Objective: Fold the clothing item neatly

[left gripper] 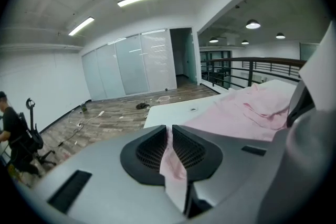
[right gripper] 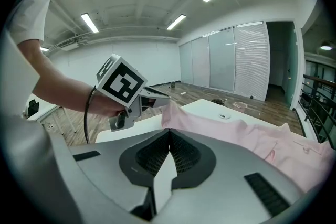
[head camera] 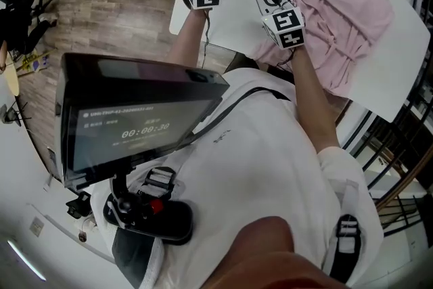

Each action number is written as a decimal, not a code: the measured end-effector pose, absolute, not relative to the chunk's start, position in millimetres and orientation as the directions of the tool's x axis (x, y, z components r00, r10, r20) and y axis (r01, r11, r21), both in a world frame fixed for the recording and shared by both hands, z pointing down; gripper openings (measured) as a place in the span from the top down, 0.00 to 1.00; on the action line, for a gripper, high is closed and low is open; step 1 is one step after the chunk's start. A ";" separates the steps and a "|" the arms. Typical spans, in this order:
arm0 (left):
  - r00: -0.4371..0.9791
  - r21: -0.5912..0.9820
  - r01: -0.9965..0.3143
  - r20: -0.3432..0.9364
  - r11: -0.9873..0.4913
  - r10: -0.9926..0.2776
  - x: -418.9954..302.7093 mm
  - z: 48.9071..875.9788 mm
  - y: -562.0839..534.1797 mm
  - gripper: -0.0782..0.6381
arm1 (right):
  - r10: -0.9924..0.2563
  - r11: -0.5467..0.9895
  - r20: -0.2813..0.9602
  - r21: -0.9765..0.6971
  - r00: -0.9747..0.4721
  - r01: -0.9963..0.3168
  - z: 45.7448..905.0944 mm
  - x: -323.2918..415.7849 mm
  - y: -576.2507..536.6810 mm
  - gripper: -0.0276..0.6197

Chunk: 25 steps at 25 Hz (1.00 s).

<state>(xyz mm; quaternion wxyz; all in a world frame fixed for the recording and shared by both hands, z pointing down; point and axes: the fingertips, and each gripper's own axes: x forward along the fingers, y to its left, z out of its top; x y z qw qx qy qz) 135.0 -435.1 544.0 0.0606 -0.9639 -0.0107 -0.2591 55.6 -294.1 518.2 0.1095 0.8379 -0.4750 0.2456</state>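
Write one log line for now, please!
left gripper: shut on pink garment | right gripper: shut at garment's edge | garment: rumpled on table

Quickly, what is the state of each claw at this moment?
Left claw: closed on the pink shirt.
Right claw: closed, apparently pinching the same shirt's edge.

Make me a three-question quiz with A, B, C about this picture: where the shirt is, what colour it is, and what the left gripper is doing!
1. Where is the shirt? A on the floor. B on the table. C on a chair.
2. What colour is it? A pink. B blue. C green.
3. The left gripper is: A open and empty. B shut on the shirt. C holding a cup.

Answers: 1 B, it lies spread on the white tabletop. 2 A, the cloth looks pale pink in every view. 3 B, pink cloth is pinched between its jaws.
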 end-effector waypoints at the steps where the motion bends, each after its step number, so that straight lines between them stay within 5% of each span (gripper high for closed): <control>1: 0.867 -0.128 0.082 0.498 -0.988 0.008 137.4 540.8 -425.0 0.84 | -0.736 -0.535 0.516 -0.047 0.438 -0.843 517.4 55.9 -289.8 0.95; 14: 0.850 -0.213 0.273 0.510 -0.938 0.131 144.2 555.0 -315.2 0.84 | -0.682 -0.634 0.506 -0.048 0.528 -0.772 527.5 51.9 -209.6 0.95; 25: 0.778 -0.085 0.346 0.583 -0.934 0.235 153.9 549.2 -219.3 0.84 | -0.635 -0.686 0.517 -0.035 0.574 -0.727 506.6 58.9 -137.7 0.95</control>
